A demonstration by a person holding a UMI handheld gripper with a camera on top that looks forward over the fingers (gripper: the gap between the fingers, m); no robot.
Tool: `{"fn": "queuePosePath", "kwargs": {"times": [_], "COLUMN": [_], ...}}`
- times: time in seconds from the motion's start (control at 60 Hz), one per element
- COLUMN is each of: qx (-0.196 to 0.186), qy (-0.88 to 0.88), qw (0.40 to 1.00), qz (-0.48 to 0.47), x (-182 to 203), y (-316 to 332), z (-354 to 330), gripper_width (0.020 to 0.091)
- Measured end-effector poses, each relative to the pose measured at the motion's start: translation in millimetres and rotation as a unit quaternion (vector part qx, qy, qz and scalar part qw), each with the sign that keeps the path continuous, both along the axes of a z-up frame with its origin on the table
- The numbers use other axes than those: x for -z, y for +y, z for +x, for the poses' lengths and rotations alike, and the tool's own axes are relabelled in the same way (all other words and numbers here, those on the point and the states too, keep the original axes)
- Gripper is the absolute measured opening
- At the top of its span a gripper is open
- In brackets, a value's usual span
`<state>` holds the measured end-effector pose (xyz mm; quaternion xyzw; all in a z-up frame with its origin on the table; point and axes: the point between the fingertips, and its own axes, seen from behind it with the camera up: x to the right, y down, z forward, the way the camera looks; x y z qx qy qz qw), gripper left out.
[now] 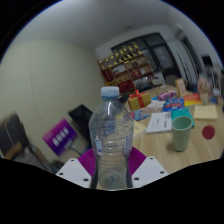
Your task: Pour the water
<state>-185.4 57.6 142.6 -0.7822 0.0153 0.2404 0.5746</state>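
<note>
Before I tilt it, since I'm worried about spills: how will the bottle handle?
The bottle sits gripped between the fingers. Its thin clear plastic will likely flex under a squeeze. It looks tall and narrow, so probably tippy. The white cap appears on, so nothing pours into the cup yet.

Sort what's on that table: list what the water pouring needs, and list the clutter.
For the job: water bottle, upright, gripped between the hand-held gripper fingers; green cup, beyond them on the table.

Just lying about: papers, colourful boxes, red disc, shelves at the back.

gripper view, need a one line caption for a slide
Fingers shut on an upright capped water bottle, green cup beyond on the table.
</note>
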Motion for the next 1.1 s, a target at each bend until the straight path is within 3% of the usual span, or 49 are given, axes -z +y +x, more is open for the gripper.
{"fn": "queuePosePath", "kwargs": {"times": [0.183, 0.3, 0.317, 0.433, 0.617, 0.733, 0.9, 0.983, 1.1], "qx": [0.039, 0.035, 0.042, 0.052, 0.060, 0.065, 0.048, 0.018, -0.020], "qy": [0.323, 0.531, 0.559, 0.667, 0.782, 0.808, 0.790, 0.702, 0.492], "qw": [0.944, 0.839, 0.817, 0.719, 0.593, 0.560, 0.590, 0.699, 0.869], "qz": [-0.052, -0.117, -0.137, -0.189, -0.182, -0.170, -0.163, -0.140, -0.042], "x": [-91, -71, -84, -46, -62, -69, -83, -100, -174], "y": [72, 107, 97, 110, 92, 98, 110, 106, 104], "z": [43, 66, 64, 76, 97, 97, 104, 104, 115], "gripper_width": [0.0396, 0.0393, 0.0395, 0.0397, 0.0394, 0.0397, 0.0399, 0.0396, 0.0396]}}
